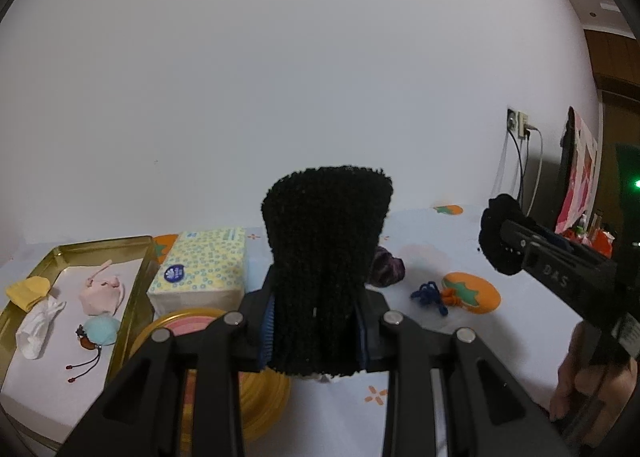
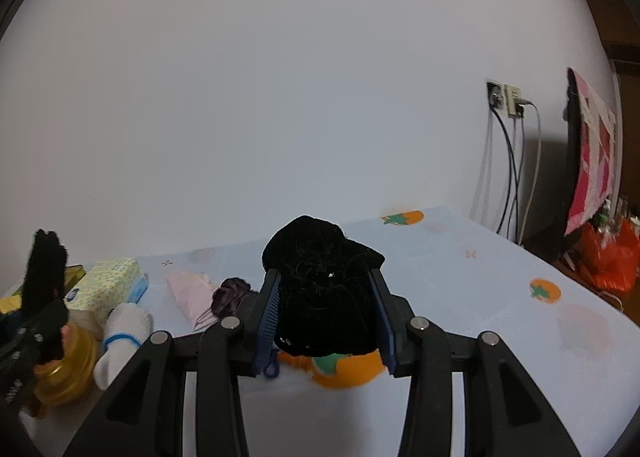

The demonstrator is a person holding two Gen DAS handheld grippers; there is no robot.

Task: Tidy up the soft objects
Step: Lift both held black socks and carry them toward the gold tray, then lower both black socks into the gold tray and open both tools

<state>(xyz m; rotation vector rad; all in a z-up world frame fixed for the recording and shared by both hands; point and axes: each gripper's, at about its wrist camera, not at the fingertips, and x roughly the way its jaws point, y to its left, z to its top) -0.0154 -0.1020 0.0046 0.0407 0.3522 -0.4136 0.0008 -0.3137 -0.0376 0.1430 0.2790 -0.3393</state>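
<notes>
Black is the colour of both soft things now held in the air. The left gripper (image 1: 316, 321) is closed on a black knitted cloth piece with ribbed texture (image 1: 326, 257), which stands up between the blue pads with its long axis close to vertical and its free upper edge pointing up toward the white wall. The right gripper (image 2: 324, 321) is closed on a black velvet-like crumpled pouch (image 2: 320, 289); this one is rounded, so I cannot give it a clear long axis, and its bulk rises above the jaws.

Both are above the light blue tablecloth with orange fruit print (image 2: 500, 277), not resting on it. To the left lies the gold metal tray (image 1: 138, 281) with a yellow cloth, a white sock, a pink soft piece and a small teal round charm already inside. Just beside the tray stand a floral tissue pack (image 1: 204, 265) and a yellow round lid (image 1: 264, 397).

My judgement of the risks: the knitted piece is tall and floppy, so it may fold over or slip down if the grip loosens during transport. It could also brush the tissue pack on the way to the tray. The pouch has a loose cord hanging at the bottom, which could catch on the blue yarn (image 1: 428, 295) below.
</notes>
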